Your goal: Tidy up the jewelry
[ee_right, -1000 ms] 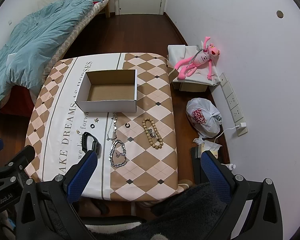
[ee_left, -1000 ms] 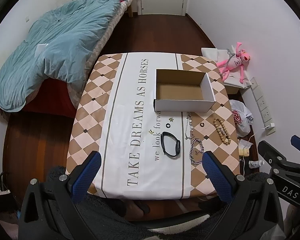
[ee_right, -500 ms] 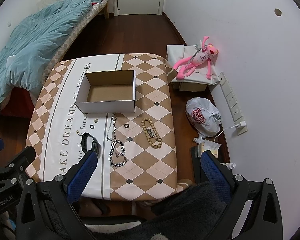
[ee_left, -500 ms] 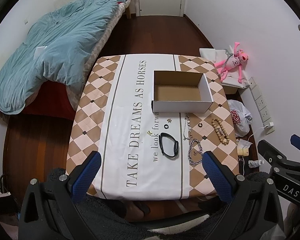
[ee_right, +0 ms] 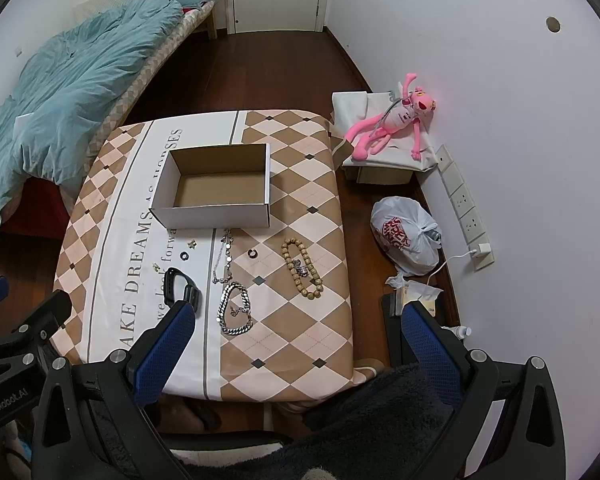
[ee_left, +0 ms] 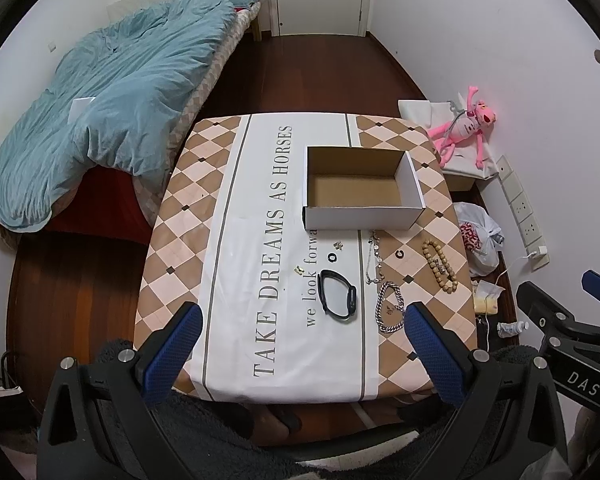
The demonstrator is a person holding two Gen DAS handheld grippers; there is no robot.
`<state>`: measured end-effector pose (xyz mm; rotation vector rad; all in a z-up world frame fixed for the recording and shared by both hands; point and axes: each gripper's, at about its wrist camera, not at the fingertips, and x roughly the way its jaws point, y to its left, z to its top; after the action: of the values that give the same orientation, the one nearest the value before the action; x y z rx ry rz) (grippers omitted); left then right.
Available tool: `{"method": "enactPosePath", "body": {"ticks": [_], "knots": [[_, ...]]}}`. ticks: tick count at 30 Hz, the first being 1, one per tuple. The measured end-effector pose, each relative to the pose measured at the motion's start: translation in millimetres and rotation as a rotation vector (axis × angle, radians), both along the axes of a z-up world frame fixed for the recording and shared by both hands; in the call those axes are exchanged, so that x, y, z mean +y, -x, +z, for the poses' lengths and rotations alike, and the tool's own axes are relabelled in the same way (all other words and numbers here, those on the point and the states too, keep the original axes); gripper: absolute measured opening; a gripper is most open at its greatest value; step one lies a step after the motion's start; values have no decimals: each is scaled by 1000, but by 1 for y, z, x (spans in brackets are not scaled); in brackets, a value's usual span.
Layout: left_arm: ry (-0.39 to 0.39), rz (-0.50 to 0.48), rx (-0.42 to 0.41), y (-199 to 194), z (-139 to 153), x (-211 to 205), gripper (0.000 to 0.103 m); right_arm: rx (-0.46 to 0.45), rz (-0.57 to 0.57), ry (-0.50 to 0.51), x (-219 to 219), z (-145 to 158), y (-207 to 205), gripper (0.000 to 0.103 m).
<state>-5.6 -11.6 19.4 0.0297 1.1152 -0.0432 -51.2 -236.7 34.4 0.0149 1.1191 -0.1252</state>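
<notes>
An empty white cardboard box [ee_left: 362, 188] [ee_right: 216, 192] stands on the table. In front of it lie a black wristband [ee_left: 337, 295] [ee_right: 182, 284], a thick silver chain bracelet [ee_left: 390, 312] [ee_right: 236, 308], a thin silver necklace [ee_left: 374, 256] [ee_right: 225, 256], a wooden bead bracelet [ee_left: 440, 266] [ee_right: 303, 268], two small dark rings [ee_left: 332, 257] [ee_right: 253, 253] and small earrings [ee_left: 339, 245]. My left gripper [ee_left: 300, 344] and right gripper [ee_right: 296, 344] are both open and empty, held high above the table's near edge.
The table wears a checkered cloth with lettering [ee_left: 276, 216]. A bed with a blue duvet [ee_left: 100, 112] is at the left. A pink plush toy [ee_right: 392, 124] on a box, a white plastic bag [ee_right: 406, 236] and a wall power strip [ee_right: 466, 208] are at the right.
Both views have shifted slightly, with the table sitting a little farther away. The jewelry and box have not moved. Both grippers stay open.
</notes>
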Motion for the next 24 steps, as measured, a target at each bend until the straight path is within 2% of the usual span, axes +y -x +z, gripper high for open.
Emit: {"method": "enactPosePath", "body": {"ticks": [24], "knots": [[2,-7,-24,-1,8,-5,103,-9,-4,-5,-3,6,2,103]]}}
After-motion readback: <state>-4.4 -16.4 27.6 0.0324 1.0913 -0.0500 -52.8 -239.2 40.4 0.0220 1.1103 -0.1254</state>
